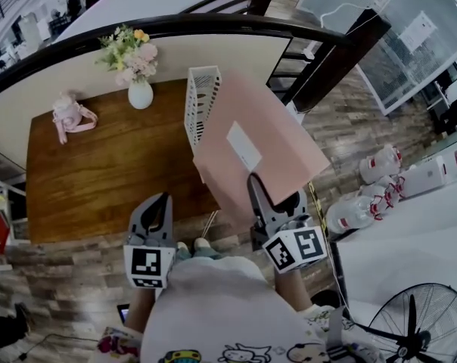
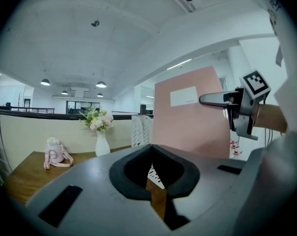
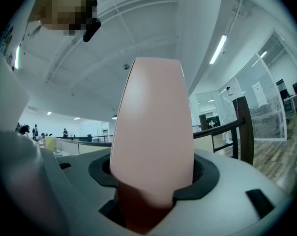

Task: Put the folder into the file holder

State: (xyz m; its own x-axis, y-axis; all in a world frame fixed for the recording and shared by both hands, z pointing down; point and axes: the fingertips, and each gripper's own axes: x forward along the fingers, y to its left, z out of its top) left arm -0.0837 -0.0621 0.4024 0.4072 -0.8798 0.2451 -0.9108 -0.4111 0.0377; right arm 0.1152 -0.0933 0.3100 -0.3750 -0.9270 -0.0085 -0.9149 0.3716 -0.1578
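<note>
My right gripper (image 1: 256,184) is shut on the near edge of a pink folder (image 1: 259,142) with a white label, holding it tilted in the air over the table's right end. In the right gripper view the folder (image 3: 151,132) rises straight out of the right gripper (image 3: 151,183). A white slatted file holder (image 1: 200,103) stands upright on the wooden table (image 1: 107,172), just left of the folder. My left gripper (image 1: 162,201) hangs shut and empty over the table's near edge. The left gripper view shows the left gripper (image 2: 153,181), folder (image 2: 188,119), file holder (image 2: 141,129) and right gripper (image 2: 220,100).
A white vase of flowers (image 1: 139,91) and a pink pouch with a strap (image 1: 68,116) sit at the table's back. A dark railing (image 1: 236,26) curves behind. Water bottles (image 1: 357,212), a fan (image 1: 419,325) and a white surface (image 1: 410,233) are at the right.
</note>
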